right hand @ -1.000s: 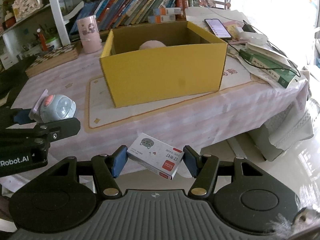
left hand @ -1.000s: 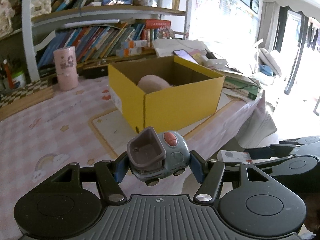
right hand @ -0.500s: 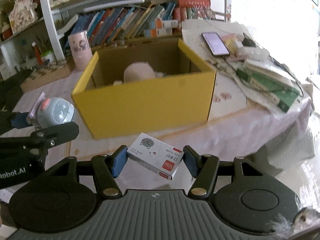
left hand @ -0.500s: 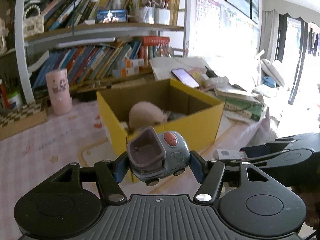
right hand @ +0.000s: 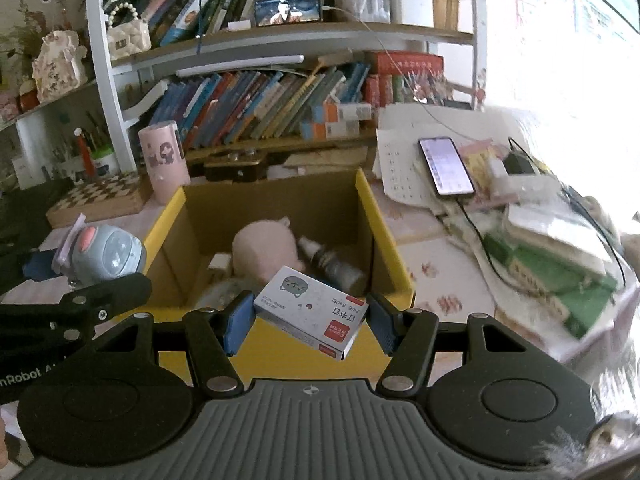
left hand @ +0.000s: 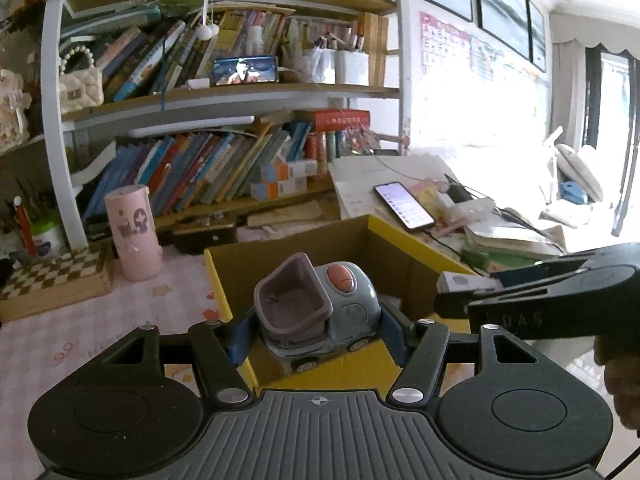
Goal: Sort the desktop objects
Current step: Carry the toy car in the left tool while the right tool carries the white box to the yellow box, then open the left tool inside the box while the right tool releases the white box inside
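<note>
Right wrist view: your right gripper (right hand: pixel 310 316) clamps the staple box (right hand: pixel 310 310), left gripper (left hand: pixel 316 328) the toy car (left hand: pixel 318 310); clear the yellow box (right hand: pixel 400 276) rim ahead of the fingers before releasing.

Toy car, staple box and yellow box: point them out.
toy car (left hand: pixel 352 304), left wrist view, blue body.
staple box (right hand: pixel 310 306), right wrist view, top face.
yellow box (right hand: pixel 382 232), right wrist view, right rim.

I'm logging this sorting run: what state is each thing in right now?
Left tongs: shut on the toy car.
Right tongs: shut on the staple box.
Toy car: held upright above the box's near wall.
Staple box: held tilted over the box's near wall.
Yellow box: open, with a pink plush and a bottle lying inside.
Phone: screen lit, cable plugged in.
</note>
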